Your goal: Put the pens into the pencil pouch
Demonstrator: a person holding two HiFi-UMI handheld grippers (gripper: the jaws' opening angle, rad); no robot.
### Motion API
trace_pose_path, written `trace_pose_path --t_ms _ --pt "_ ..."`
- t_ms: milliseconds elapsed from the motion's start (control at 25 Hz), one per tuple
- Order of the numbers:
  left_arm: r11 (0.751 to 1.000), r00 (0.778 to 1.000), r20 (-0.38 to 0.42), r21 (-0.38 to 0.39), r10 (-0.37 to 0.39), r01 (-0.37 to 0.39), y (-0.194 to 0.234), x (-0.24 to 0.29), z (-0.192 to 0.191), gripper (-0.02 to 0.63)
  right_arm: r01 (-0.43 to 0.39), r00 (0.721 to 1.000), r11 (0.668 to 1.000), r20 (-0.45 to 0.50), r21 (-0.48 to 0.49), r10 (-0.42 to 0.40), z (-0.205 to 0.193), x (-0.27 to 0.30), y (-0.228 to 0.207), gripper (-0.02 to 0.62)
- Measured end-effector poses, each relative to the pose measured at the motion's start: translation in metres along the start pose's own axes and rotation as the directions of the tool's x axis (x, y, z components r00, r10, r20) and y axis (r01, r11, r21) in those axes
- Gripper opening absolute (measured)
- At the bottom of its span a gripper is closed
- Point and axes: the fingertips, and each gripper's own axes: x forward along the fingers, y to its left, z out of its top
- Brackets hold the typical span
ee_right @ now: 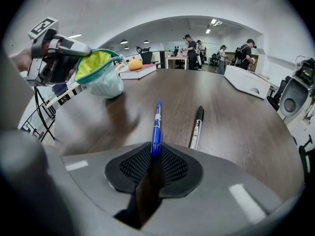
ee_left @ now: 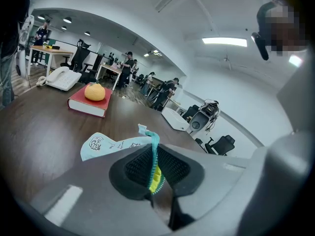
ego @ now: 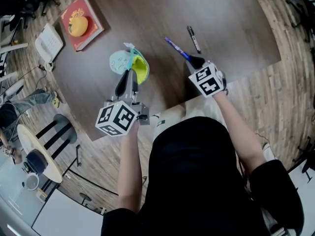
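Observation:
A pale blue pencil pouch (ego: 129, 65) with a yellow lining stands open on the dark wooden table (ego: 231, 33). My left gripper (ego: 129, 76) is shut on the pouch's teal zipper edge (ee_left: 153, 154) and holds the mouth up. In the right gripper view the pouch (ee_right: 101, 75) gapes toward me at the left. A blue pen (ego: 176, 48) lies on the table, and its near end sits between the pads of my right gripper (ego: 196, 61), which is shut on it (ee_right: 157, 124). A black pen (ego: 193, 39) lies just right of it, untouched (ee_right: 197, 124).
A red book (ego: 83, 14) with an orange fruit (ego: 78, 25) on it lies at the far left, beside a white desk phone (ego: 49, 42). A white box (ee_right: 246, 80) sits on the table's far right. The table's near edge (ego: 167, 107) runs right by the person's body.

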Motion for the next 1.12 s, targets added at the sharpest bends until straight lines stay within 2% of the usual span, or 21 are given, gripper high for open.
trace_pose_path --t_ms 480,1120 --pt "0.999 1.000 0.022 -0.035 0.011 -0.010 0.002 0.000 0.003 0.029 -0.034 0.999 0.999 0.018 0.005 0.034 0.009 -0.013 0.003 0.063" --pt "0.997 0.999 0.050 -0.072 0.005 -0.001 0.001 0.009 0.007 0.029 -0.100 0.990 0.994 0.093 -0.039 0.103 0.053 -0.072 0.017 0.063"
